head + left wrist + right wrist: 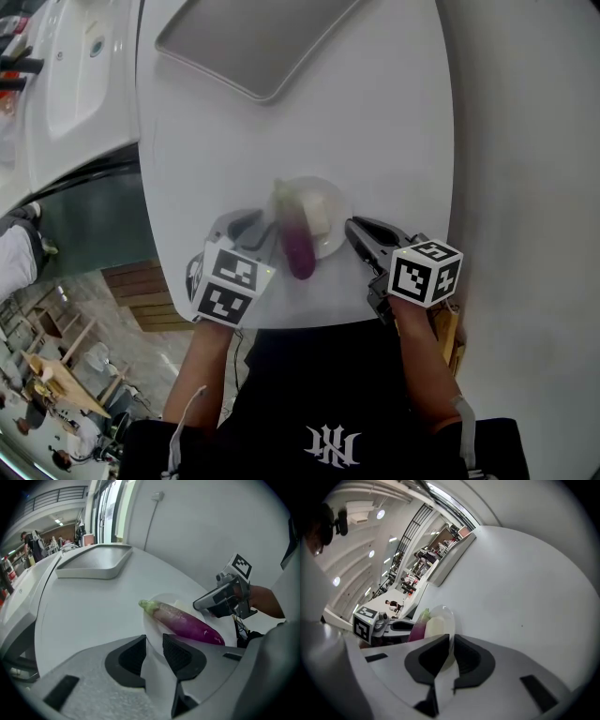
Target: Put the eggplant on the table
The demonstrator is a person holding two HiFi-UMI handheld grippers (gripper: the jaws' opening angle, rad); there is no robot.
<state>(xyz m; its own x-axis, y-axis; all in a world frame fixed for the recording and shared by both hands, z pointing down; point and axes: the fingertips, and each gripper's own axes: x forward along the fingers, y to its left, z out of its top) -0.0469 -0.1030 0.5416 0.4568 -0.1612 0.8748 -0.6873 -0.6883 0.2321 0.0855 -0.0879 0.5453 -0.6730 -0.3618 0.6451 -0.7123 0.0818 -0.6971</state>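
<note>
Head view, far left: a white basin unit, cut off by the frame edge. Top: grey tray on the white table, its far end out of frame.

Left gripper: at the table's near edge, just left of the eggplant. In the left gripper view the jaws of this gripper are spread wide, pads bare. Only white surface shows in the gap, and I cannot tell whether that is plate or table.

Eggplant: lies across the left rim of the small white plate. Green stem end is on the plate, and the purple end sticks out past the near rim toward the person. Whether that end touches the table cannot be told.

A pale block sits on the plate just right of the eggplant; what it is cannot be made out.

Right gripper: tips at the plate's right rim. In the right gripper view its jaws are drawn nearly together, and the plate rim runs into the thin gap, apparently pinched. The eggplant is mostly hidden behind the block.
</note>
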